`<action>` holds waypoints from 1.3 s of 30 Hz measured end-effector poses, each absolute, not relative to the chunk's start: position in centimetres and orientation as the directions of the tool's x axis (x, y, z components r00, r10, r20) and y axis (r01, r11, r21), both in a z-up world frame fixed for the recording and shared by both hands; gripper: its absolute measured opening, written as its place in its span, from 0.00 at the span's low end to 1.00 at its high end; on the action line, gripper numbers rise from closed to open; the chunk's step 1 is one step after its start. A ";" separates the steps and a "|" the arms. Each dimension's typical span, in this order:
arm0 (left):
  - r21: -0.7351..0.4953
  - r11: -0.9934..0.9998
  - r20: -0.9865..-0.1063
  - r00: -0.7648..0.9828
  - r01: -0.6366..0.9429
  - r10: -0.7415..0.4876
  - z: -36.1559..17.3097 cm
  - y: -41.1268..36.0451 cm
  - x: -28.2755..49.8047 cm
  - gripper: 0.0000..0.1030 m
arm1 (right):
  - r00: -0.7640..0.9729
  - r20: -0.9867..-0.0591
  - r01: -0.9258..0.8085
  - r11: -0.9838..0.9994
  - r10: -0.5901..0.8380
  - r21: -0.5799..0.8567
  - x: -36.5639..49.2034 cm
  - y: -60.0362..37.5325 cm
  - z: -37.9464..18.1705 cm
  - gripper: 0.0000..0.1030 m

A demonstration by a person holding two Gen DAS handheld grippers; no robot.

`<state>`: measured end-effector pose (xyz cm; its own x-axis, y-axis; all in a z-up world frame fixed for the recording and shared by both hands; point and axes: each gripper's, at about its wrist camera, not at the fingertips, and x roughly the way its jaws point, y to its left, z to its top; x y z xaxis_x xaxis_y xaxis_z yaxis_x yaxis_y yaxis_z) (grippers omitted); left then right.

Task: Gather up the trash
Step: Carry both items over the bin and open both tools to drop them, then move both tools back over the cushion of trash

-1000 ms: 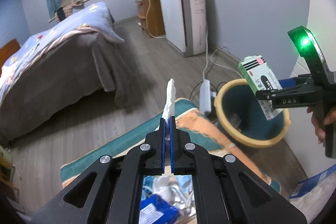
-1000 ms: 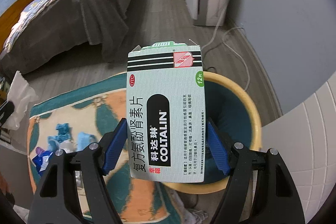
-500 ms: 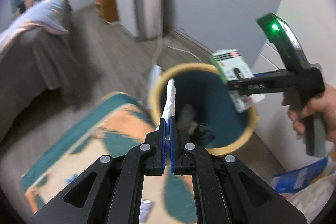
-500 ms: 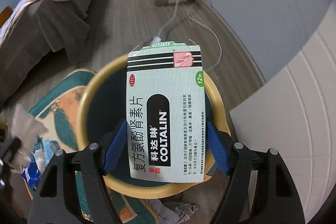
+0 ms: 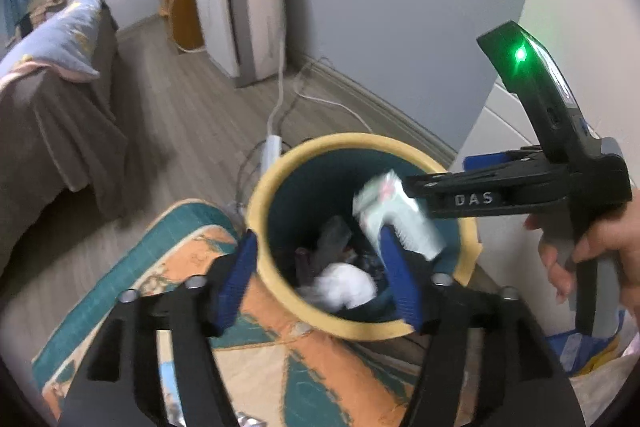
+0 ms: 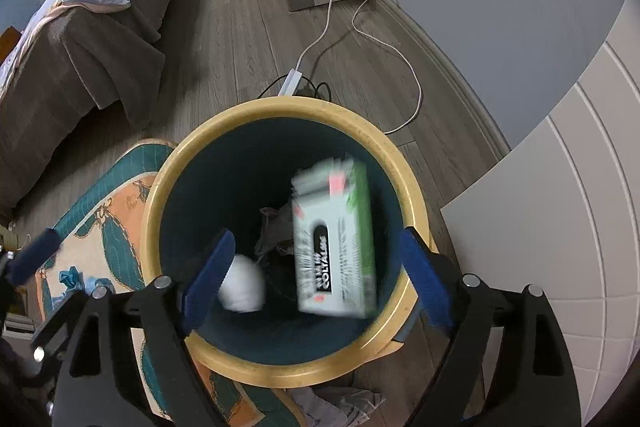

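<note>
Grey wood floor (image 6: 224,39) carries the yellow-rimmed bin (image 6: 412,187), w/ a teal-orange rug (image 6: 116,211) touching its left side. Power strip (image 6: 291,83) & white cables lie just behind the bin; bed (image 6: 80,39) and white unit (image 5: 240,15) stand farther back

Both tools are matte black plastic frames with triangular cut-outs, round silver screws at the pivots and blue pads lining the fingers (image 5: 394,267); the left tool (image 5: 320,275) and the right tool (image 6: 316,279) share that build. From the left wrist view, the right tool shows white raised letters "DAS" on its side arm, just below an angled black housing (image 5: 532,87) with a glowing green light, and a grey trigger strip runs down the grip below those letters. The bare hand (image 5: 600,251) on it has no sleeve in view.
</note>
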<state>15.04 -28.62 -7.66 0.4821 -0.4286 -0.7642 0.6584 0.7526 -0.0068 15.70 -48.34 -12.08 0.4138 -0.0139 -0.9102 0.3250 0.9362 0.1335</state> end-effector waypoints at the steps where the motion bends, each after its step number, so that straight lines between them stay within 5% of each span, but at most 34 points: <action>1: -0.002 0.762 -0.761 0.493 0.648 -0.421 -7.4 -28.1 15.0 0.79 | 0.418 -0.908 0.323 0.937 -0.012 0.136 15.7 -48.2 -11.9 0.87; 3: 0.011 0.788 -0.749 0.527 0.615 -0.401 -6.7 -26.9 14.7 0.89 | 0.427 -0.904 0.320 0.939 -0.023 0.127 15.7 -48.0 -11.4 0.92; 15: 0.040 0.893 -0.697 0.653 0.448 -0.296 -1.7 -16.5 12.0 0.93 | 0.544 -0.831 0.222 0.975 -0.114 0.011 13.8 -40.5 -5.2 0.94; 27: 0.044 0.966 -0.669 0.726 0.254 -0.160 1.0 -4.5 8.9 0.94 | 0.539 -0.843 0.058 0.998 -0.009 0.026 11.4 -29.5 -4.5 0.94; 39: -0.031 0.991 -0.701 0.704 0.129 -0.113 -2.3 3.7 7.4 0.95 | 0.441 -0.891 0.025 0.991 0.106 0.130 11.5 -21.1 -7.2 0.94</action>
<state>7.37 3.73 -2.33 0.7043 -0.1134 -0.7008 0.1286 0.9912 -0.0311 11.53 -21.06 -7.17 0.4407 0.1061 -0.8914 0.0252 0.9911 0.1304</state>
